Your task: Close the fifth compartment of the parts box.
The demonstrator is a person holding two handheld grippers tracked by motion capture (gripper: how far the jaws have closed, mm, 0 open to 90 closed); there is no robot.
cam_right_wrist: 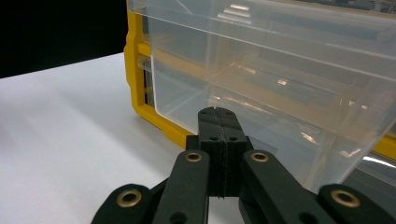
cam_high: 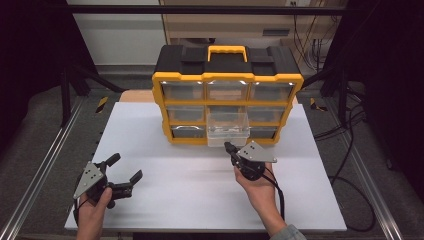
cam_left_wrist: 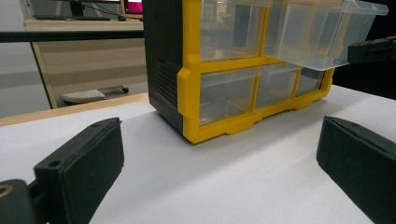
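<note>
High view shows us our right hand-held gripper (cam_high: 229, 146), jaws pressed together, just before the pulled-out clear plastic drawer (cam_high: 228, 128) of the nine-drawer yellow-and-black organiser (cam_high: 227, 80). Our left hand-held gripper (cam_high: 124, 168) gapes wide over the bare white surface (cam_high: 190, 195).

Clear plastic drawer (cam_high: 228, 128) juts from yellow-and-black organiser cabinet (cam_high: 227, 95), blocking my path there; bare white tabletop (cam_high: 185, 175) in front gives free passage.
</note>
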